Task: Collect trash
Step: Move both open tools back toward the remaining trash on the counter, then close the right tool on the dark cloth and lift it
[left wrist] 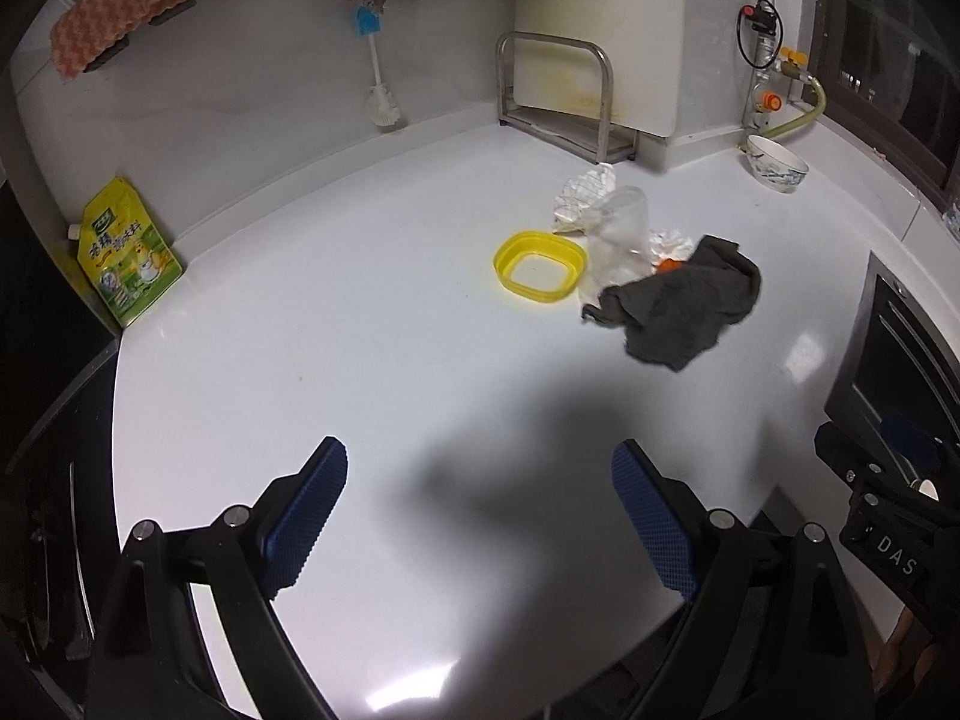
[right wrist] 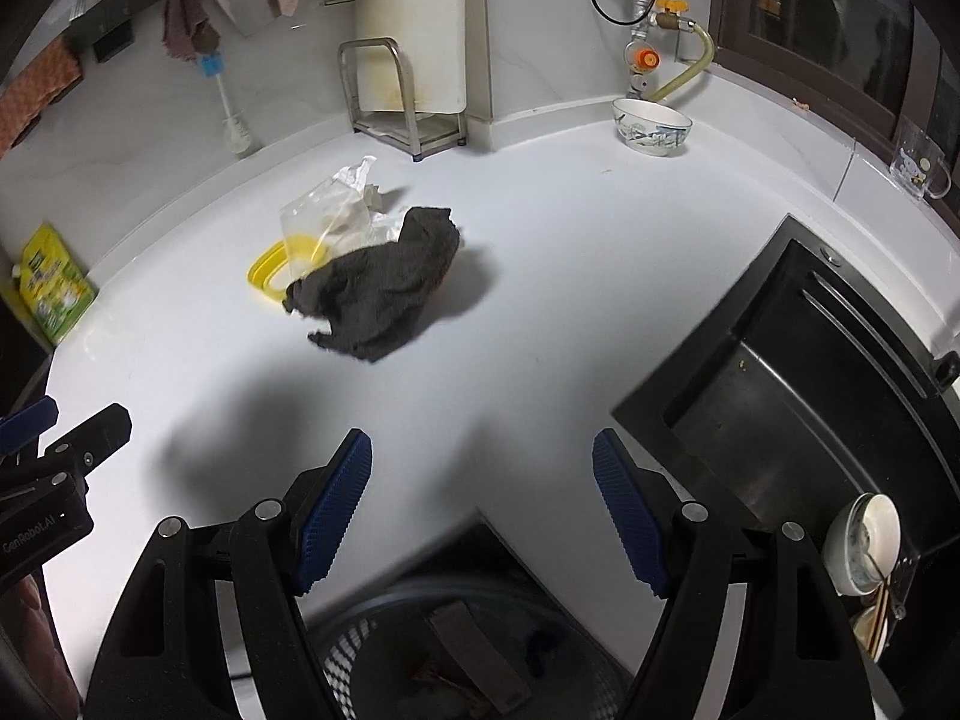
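Observation:
A pile of trash lies mid-counter: a yellow plastic lid ring, a clear plastic bag, crumpled white paper and a small orange scrap. A dark grey rag lies partly over the pile. My left gripper is open and empty, well short of the pile. My right gripper is open and empty above the counter's front edge. A trash bin with scraps inside sits below that edge.
A patterned bowl stands at the back right. A metal rack holds a cutting board. A yellow-green detergent pouch leans at the left. A black sink with dishes is on the right.

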`<state>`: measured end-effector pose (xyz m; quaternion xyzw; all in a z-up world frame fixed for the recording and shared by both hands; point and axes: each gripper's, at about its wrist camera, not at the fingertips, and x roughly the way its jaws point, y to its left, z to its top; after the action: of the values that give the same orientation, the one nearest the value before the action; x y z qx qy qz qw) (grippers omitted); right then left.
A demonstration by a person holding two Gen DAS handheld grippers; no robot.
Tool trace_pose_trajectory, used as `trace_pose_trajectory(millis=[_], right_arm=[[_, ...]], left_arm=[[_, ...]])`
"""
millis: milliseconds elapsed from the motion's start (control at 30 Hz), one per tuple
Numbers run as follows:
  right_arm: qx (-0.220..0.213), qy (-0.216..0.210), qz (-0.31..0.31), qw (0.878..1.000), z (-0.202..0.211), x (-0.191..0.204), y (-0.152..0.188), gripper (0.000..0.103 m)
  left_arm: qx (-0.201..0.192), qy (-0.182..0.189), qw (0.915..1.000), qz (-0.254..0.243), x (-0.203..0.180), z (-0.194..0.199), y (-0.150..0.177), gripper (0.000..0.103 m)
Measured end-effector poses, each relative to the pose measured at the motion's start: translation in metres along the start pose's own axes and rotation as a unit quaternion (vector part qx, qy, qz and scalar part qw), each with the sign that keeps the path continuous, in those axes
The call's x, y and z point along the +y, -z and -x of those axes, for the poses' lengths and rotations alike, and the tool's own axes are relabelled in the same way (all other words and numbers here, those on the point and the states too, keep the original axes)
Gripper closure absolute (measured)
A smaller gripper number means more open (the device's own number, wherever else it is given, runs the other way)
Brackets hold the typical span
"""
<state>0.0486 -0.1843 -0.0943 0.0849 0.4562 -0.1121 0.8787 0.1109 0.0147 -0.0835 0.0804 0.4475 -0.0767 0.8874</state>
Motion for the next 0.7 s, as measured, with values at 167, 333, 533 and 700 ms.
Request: trace_pose_trajectory(millis=[167, 333, 533, 700], right_arm=[[0.001, 0.014, -0.013, 1.0, -0.019, 0.015, -0.016, 0.03], [0.002, 0.022, -0.033, 0.999, -0.034, 0.024, -0.03, 0.03], [0.002, 0.028, -0.054, 0.998, -0.048, 0.034, -0.044, 0.03], [0.002, 0.035, -0.064, 0.997, -0.056, 0.045, -0.055, 0.03]], left_arm=[[0.007, 0.013, 0.9998, -0.011, 0.013, -0.028, -0.019, 0.015], [0.013, 0.025, 0.9993, -0.025, 0.023, -0.054, -0.037, 0.015], [0.011, 0.035, 0.9984, -0.043, 0.03, -0.075, -0.056, 0.015], [0.013, 0.046, 0.9972, -0.057, 0.033, -0.088, -0.065, 0.015]])
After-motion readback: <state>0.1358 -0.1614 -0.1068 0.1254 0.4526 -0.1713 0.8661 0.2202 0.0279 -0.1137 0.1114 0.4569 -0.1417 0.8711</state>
